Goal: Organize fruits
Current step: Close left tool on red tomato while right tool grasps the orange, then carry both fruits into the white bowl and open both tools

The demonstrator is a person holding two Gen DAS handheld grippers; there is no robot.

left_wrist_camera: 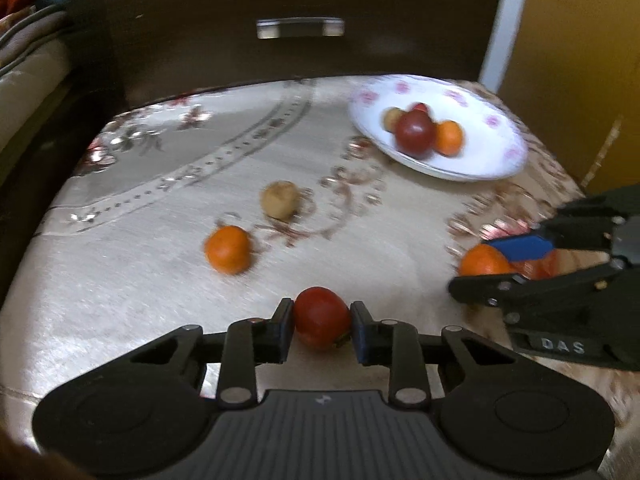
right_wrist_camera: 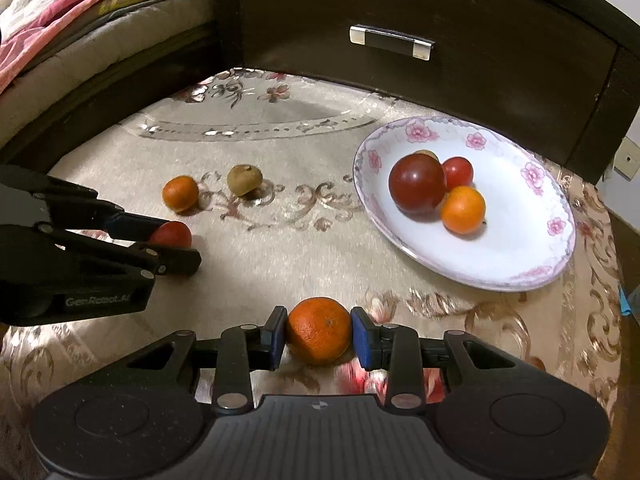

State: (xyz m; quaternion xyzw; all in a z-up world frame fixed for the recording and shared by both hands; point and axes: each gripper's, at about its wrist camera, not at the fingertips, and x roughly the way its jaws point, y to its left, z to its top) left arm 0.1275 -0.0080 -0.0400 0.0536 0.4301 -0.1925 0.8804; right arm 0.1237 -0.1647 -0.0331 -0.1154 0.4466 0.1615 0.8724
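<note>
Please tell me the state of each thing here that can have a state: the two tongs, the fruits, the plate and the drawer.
Left tongs: shut on the red fruit.
Right tongs: shut on the orange.
Plate: on the cloth, holding four fruits.
Small orange: loose on the cloth.
Brown fruit: loose on the cloth, beside it.
Drawer: closed.

"DAS" – on right gripper [left_wrist_camera: 516,258] body; "GenRobot.AI" – on left gripper [right_wrist_camera: 176,246] body.

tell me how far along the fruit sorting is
Done: four fruits sit in the floral plate. In hand: left gripper clamps a red fruit, right gripper an orange. Left: a small orange and a brown fruit on the cloth.
</note>
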